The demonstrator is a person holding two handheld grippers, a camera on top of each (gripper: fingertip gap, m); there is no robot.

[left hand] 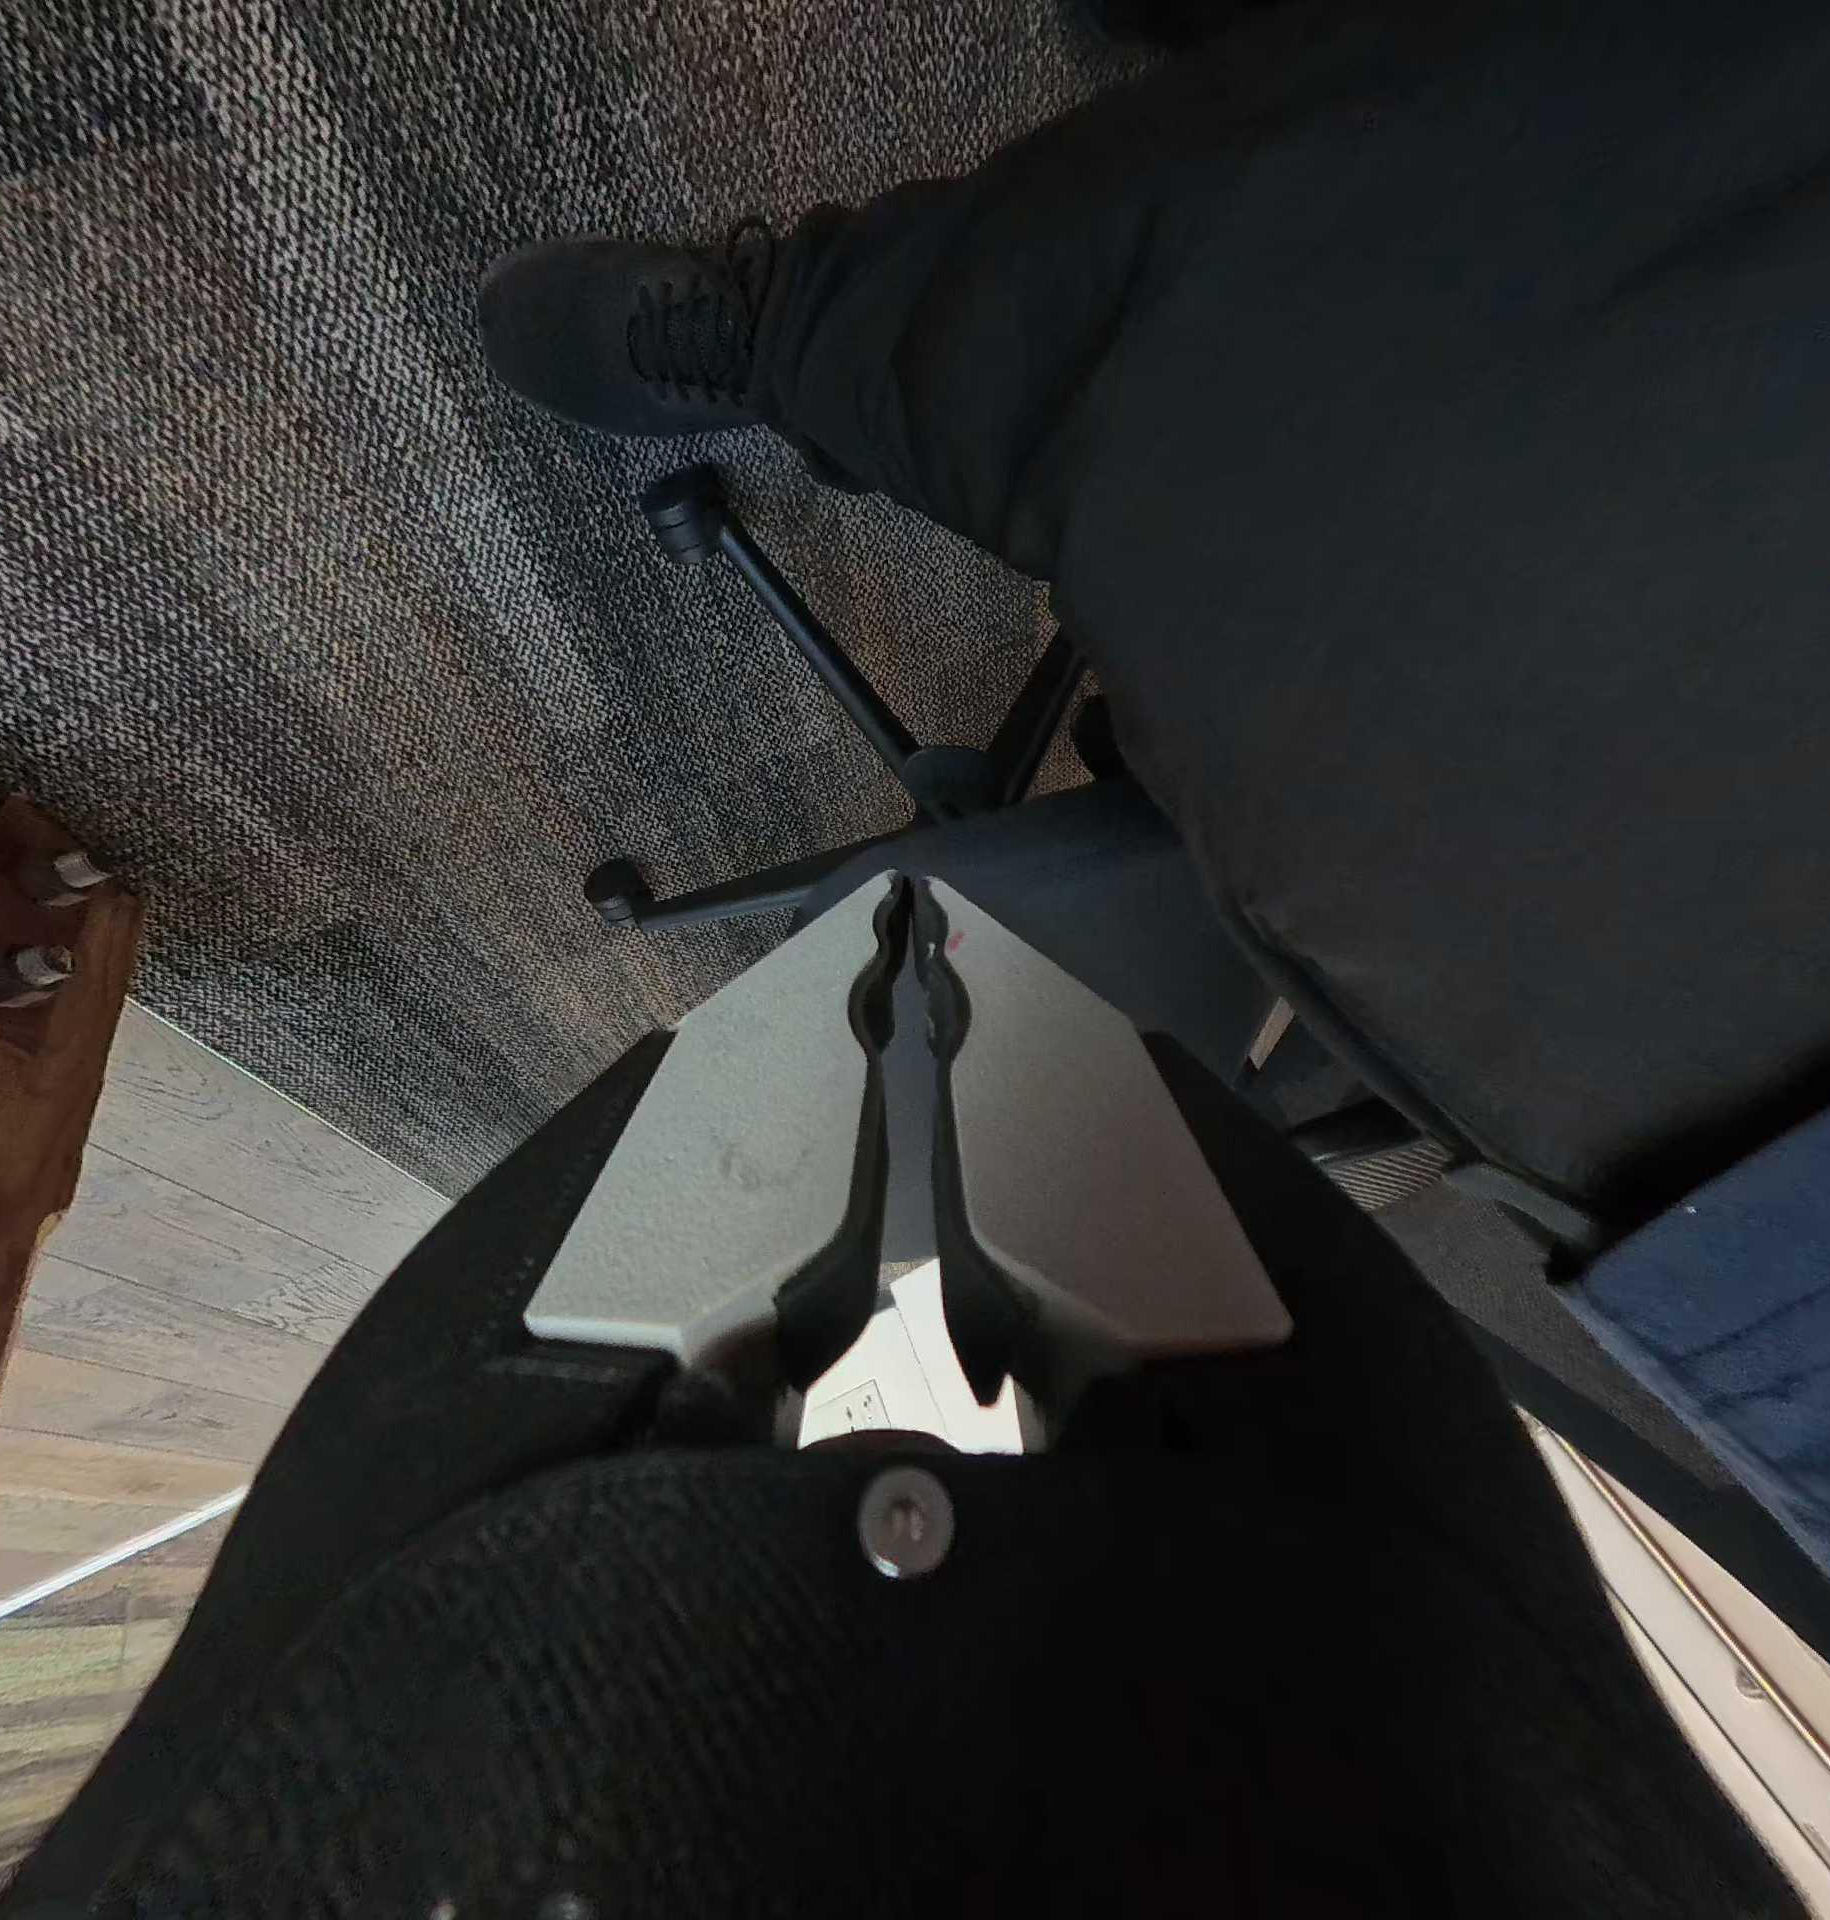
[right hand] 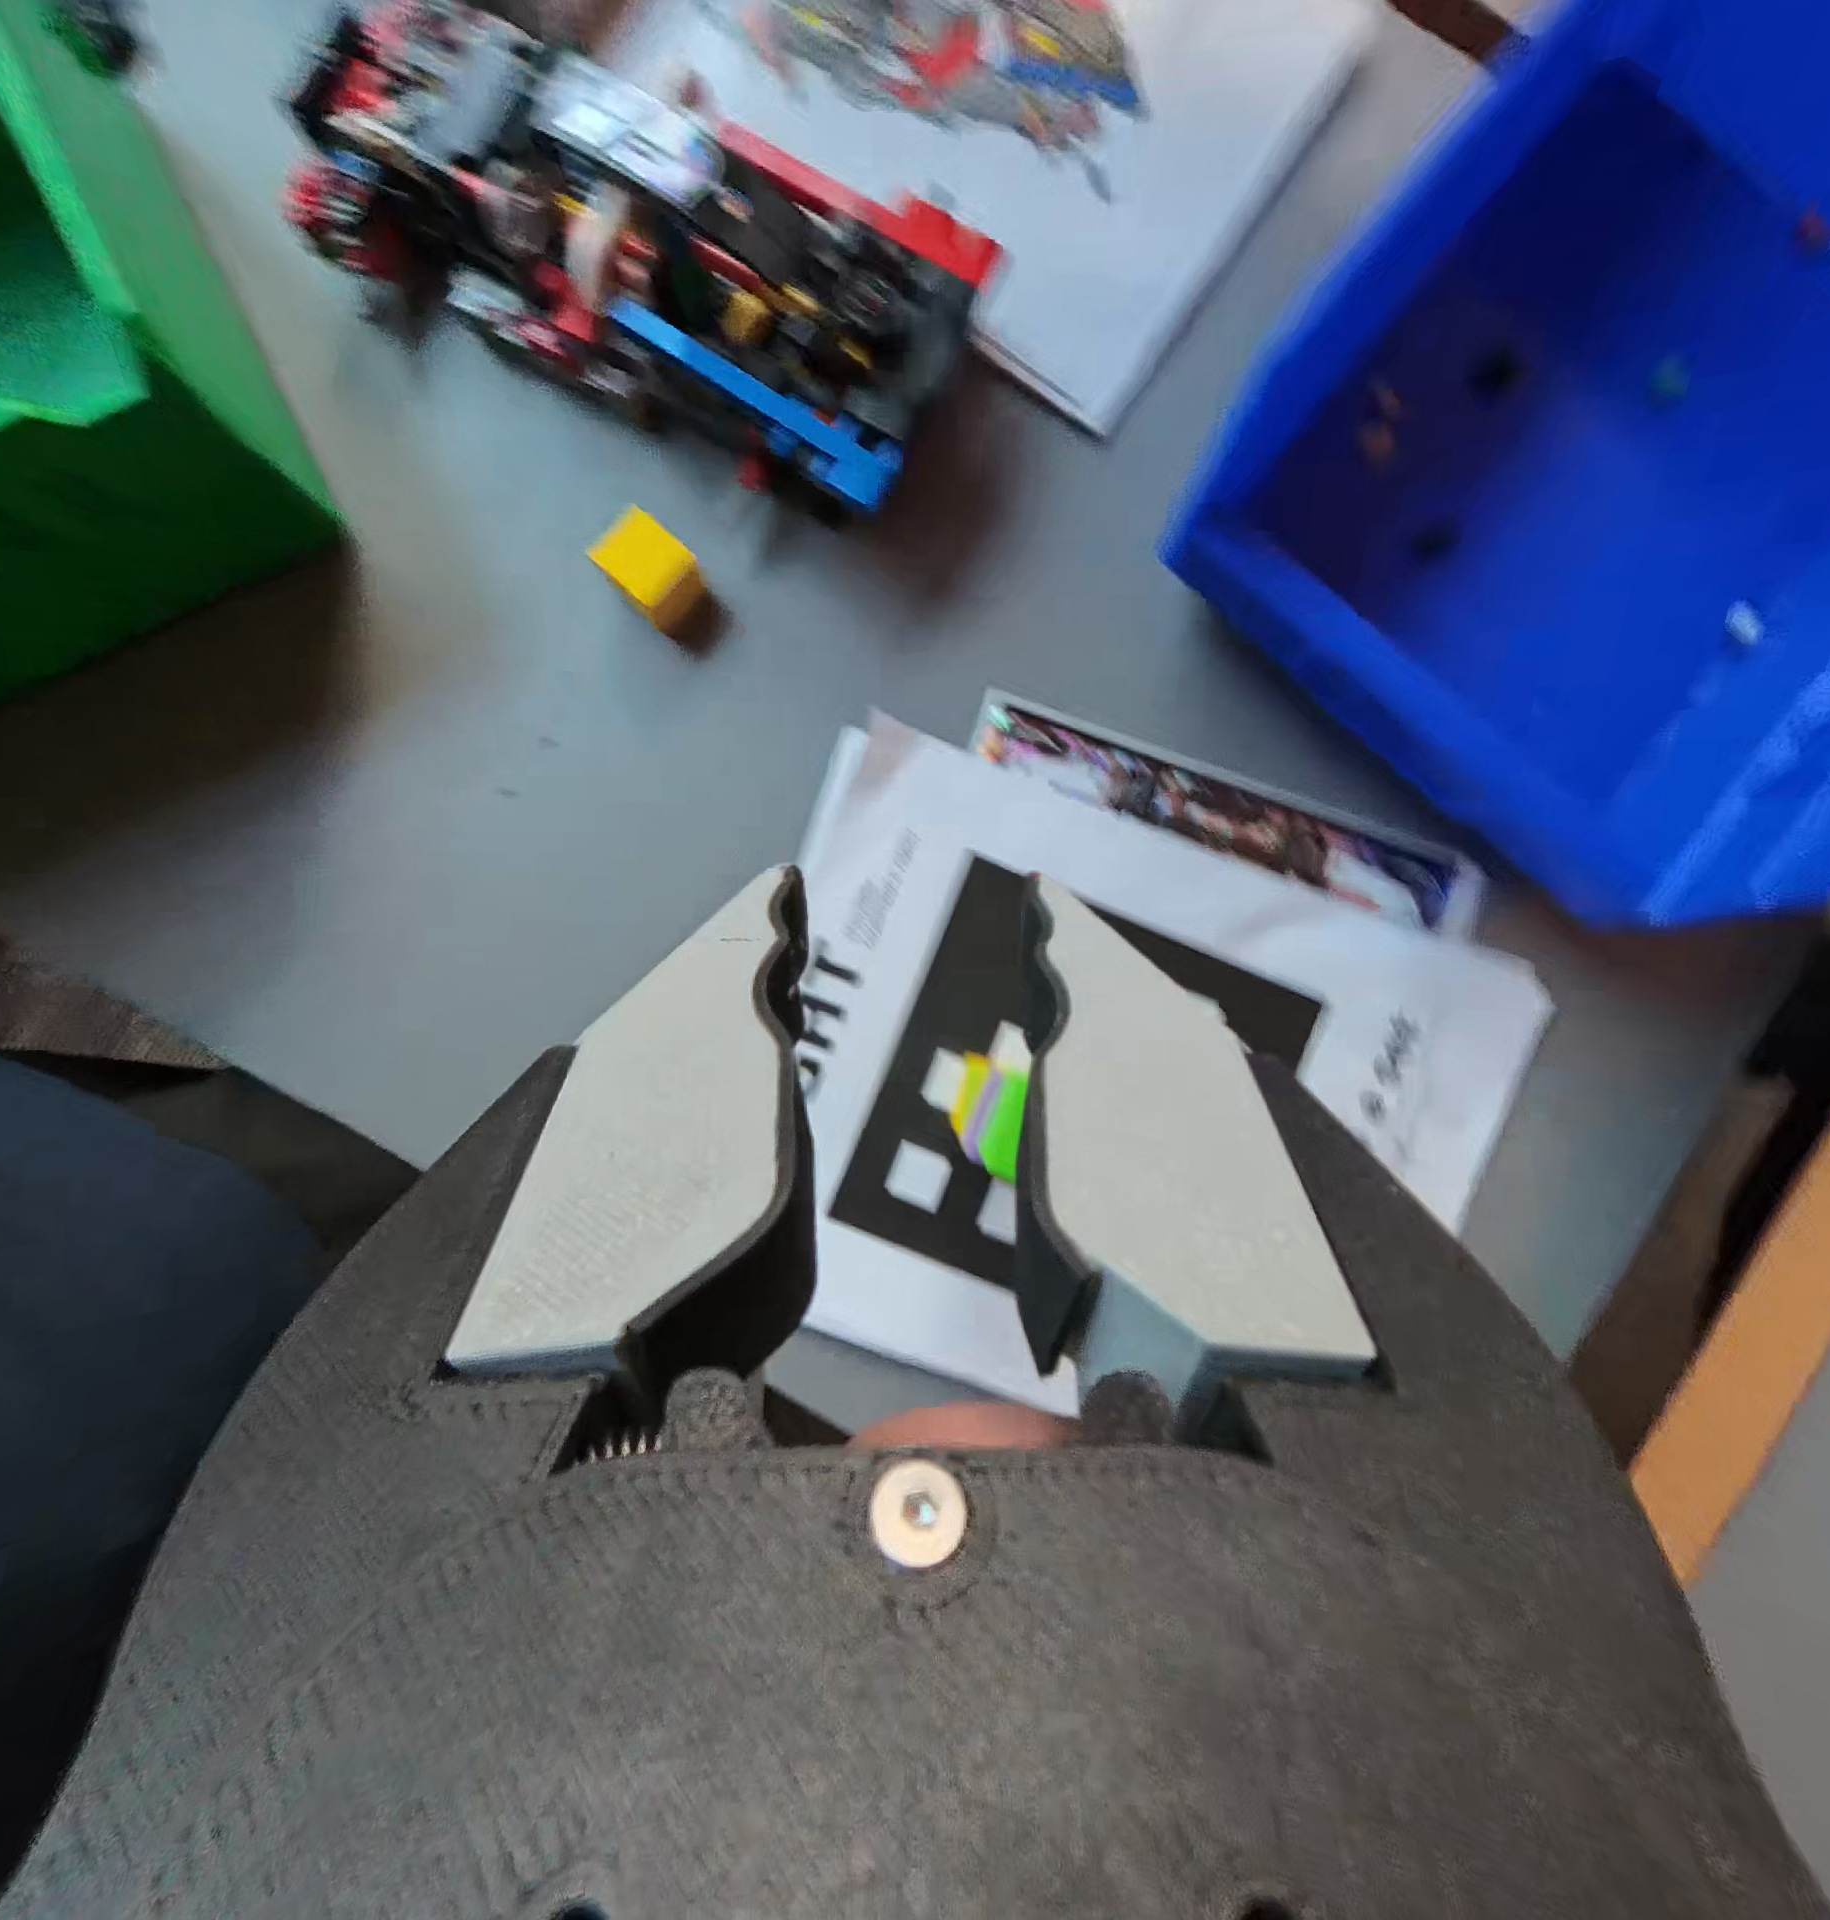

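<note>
two views showed two very different places. the left tongs [left hand: 906,894] pointed down at a speckled grey carpet [left hand: 319,468], their tips pressed together with nothing between them. just past the tips stood the black star base of an office chair [left hand: 952,774], with two castors [left hand: 682,514] at the ends of its spokes. a black shoe [left hand: 630,332] and a dark trouser leg [left hand: 1410,520] of a person filled the upper right, and a strip of pale wood-look flooring [left hand: 215,1247] ran along the lower left beside a brown wooden piece [left hand: 17,1091].

the right tongs [right hand: 916,894] hung over a grey table [right hand: 423,831] with their fingers [right hand: 672,1091] apart and gripping nothing. beneath the gap lay a white sheet [right hand: 1202,914] printed with a black square pattern, on top of a few other papers, and a small multicoloured block [right hand: 989,1117] sat low in the gap on or over that pattern; whether the right finger touched it could not be told. a yellow cube [right hand: 649,566] lay farther ahead on the table, near a blurred toy brick model [right hand: 641,260] in red, black and blue. a green bin [right hand: 80,364] stood at the left, a blue bin [right hand: 1565,468] at the right, and an open booklet [right hand: 1150,187] behind the model.
</note>
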